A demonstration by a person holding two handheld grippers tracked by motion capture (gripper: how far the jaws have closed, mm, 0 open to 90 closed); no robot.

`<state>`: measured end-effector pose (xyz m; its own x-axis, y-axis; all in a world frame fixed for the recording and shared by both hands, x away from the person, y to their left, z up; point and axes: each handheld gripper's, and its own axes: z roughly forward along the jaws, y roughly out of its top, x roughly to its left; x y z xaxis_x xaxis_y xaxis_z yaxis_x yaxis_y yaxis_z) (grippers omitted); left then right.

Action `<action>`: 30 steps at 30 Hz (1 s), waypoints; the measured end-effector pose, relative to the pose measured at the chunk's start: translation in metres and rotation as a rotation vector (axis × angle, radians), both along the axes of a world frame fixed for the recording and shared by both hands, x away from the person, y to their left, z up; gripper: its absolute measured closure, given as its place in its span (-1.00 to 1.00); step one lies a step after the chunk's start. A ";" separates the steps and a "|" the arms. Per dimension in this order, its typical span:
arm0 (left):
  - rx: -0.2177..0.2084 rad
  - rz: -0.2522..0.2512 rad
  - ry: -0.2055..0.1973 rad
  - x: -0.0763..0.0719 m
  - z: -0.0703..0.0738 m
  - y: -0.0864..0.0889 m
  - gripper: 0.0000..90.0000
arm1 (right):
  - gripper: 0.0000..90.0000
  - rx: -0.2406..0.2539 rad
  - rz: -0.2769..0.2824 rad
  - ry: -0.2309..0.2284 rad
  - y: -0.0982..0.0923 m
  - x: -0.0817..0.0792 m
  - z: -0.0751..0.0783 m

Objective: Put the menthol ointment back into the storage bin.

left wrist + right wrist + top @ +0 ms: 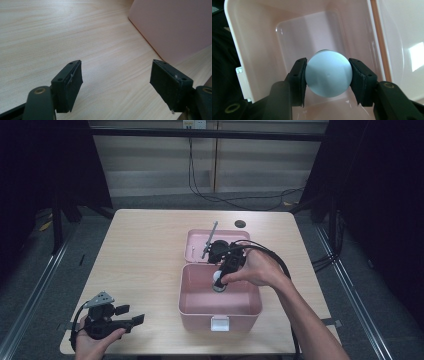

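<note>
A pink box (187,292) stands open on the table, its lid (196,240) folded back behind it. My right gripper (220,279) reaches down into the box, shut on a round pale-blue object (328,73) whose flat end faces the camera; both pads (300,77) press its sides above the box floor (294,42). My left gripper (134,319) rests low at the table's near left corner, held in a hand. In the left gripper view its jaws stand wide apart over bare wood, with nothing between the pads (73,83). The box wall (175,25) rises to their right.
The light wooden table (140,250) has a dark round hole (240,224) near its far edge. A white latch (219,323) sticks out from the box's near wall. Black cables (280,262) trail from the right gripper across the person's forearm.
</note>
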<state>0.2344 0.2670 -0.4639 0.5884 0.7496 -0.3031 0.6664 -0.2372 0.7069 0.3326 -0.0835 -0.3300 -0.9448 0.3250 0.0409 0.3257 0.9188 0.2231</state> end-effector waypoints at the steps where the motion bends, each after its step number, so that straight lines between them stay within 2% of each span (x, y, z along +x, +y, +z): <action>1: -0.001 0.000 0.001 0.000 0.000 0.000 -0.43 | 0.14 0.000 0.000 0.000 0.000 0.000 0.000; 9: 0.000 -0.003 -0.002 -0.001 0.000 0.001 -0.43 | 0.14 -0.013 0.027 0.015 0.012 0.002 -0.010; 11: 0.001 -0.004 -0.004 -0.001 0.001 0.001 -0.43 | 0.14 -0.018 0.049 0.013 0.017 0.001 -0.012; 30: 0.005 -0.006 -0.001 -0.001 0.000 0.001 -0.43 | 0.14 -0.027 0.085 0.027 0.040 0.004 -0.031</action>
